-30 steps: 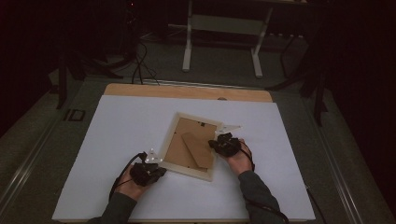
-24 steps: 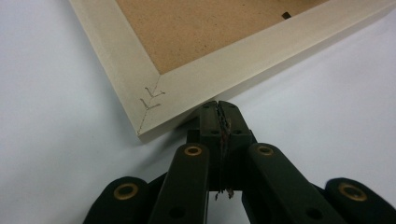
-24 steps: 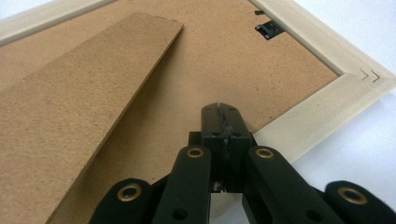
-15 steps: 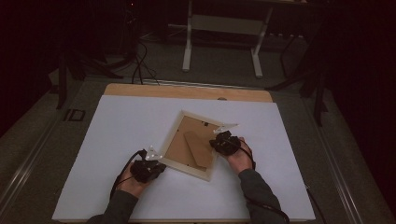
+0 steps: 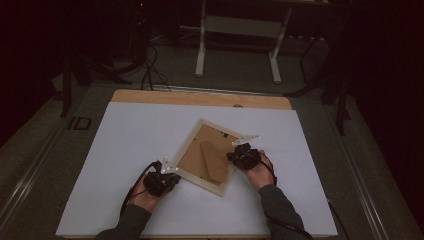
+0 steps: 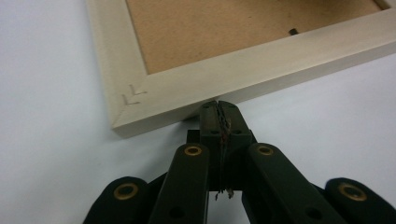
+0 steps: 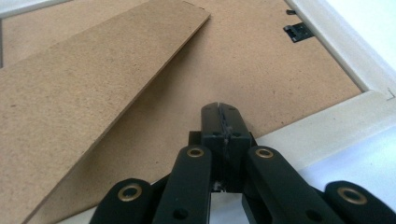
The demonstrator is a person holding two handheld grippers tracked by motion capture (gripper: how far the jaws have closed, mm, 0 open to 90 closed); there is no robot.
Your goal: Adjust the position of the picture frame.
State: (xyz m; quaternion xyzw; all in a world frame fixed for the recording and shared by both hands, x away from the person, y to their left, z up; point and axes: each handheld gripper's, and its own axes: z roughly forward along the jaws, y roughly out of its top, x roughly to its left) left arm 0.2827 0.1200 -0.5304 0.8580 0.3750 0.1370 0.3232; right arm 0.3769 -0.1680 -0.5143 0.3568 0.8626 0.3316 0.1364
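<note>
A white sheet (image 5: 125,150) covered most of the wooden table (image 5: 150,96), and on it, a little right of the middle, a pale wooden picture frame (image 5: 197,177) lay face down, turned like a diamond. Its brown backing board (image 5: 195,152) faced up, with the fold-out stand (image 5: 216,162) lying flat across it. A small black clip (image 7: 298,31) sat at the frame's inner edge.

The person's two hands came in from the near side, one at each side of the frame. The left gripper (image 6: 218,106) was at the frame's lower left side, its jaws pressed together with nothing between them, the tips right against the outer face of the rail close to the mitred corner (image 6: 133,95). The right gripper (image 7: 219,108) was over the right side, jaws likewise pressed together and empty. Its tips were above the backing board just inside the rail, near the edge of the stand. Whether they touched the board I couldn't tell.
</note>
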